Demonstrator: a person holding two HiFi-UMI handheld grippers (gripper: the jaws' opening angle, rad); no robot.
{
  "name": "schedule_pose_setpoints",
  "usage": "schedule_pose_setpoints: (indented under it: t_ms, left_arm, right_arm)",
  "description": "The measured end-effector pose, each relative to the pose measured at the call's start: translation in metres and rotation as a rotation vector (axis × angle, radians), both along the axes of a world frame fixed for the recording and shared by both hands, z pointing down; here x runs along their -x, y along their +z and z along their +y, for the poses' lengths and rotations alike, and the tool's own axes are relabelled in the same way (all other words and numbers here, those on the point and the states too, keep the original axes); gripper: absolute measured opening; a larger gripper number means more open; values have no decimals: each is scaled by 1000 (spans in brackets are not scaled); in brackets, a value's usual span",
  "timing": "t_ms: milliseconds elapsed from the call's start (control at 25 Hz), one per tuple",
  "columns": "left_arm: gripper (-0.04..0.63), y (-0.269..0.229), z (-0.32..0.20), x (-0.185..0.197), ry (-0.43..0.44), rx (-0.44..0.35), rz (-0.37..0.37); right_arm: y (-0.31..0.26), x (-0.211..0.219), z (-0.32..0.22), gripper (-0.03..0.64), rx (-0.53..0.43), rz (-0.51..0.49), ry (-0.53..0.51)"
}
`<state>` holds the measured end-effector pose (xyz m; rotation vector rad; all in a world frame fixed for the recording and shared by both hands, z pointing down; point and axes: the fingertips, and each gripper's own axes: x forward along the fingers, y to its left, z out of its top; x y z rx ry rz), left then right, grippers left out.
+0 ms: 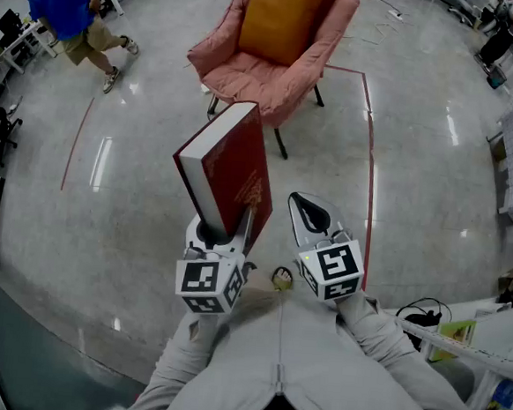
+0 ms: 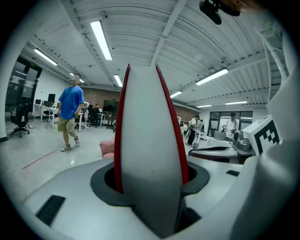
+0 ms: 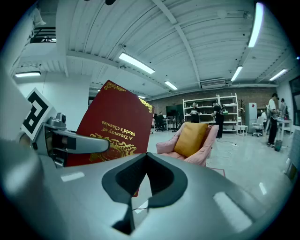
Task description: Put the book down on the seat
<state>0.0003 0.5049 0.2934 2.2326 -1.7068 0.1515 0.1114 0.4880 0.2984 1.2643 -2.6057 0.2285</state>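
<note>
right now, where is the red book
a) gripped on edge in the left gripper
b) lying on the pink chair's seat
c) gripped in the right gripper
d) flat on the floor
A: the left gripper has its jaws closed on the red book, which stands on edge; the pink chair ahead holds only an orange cushion.

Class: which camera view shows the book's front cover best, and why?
The right gripper view: the book faces it, with its red cover and gold title plain. The head view shows the book whole but small, clamped in the left gripper. The left gripper view shows only the book's page edges.
</note>
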Motion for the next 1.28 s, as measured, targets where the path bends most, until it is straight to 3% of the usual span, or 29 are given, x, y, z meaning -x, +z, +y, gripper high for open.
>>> schedule_pose_setpoints:
  t_ms: [960, 1280]
  left_arm:
    - [247, 3, 6, -4, -19, 11, 3]
    - [247, 15, -22, -2, -13, 36, 10]
  right_arm:
    - [1, 3, 13, 0, 18, -22, -51]
    - [10, 5, -16, 0, 37, -11, -45]
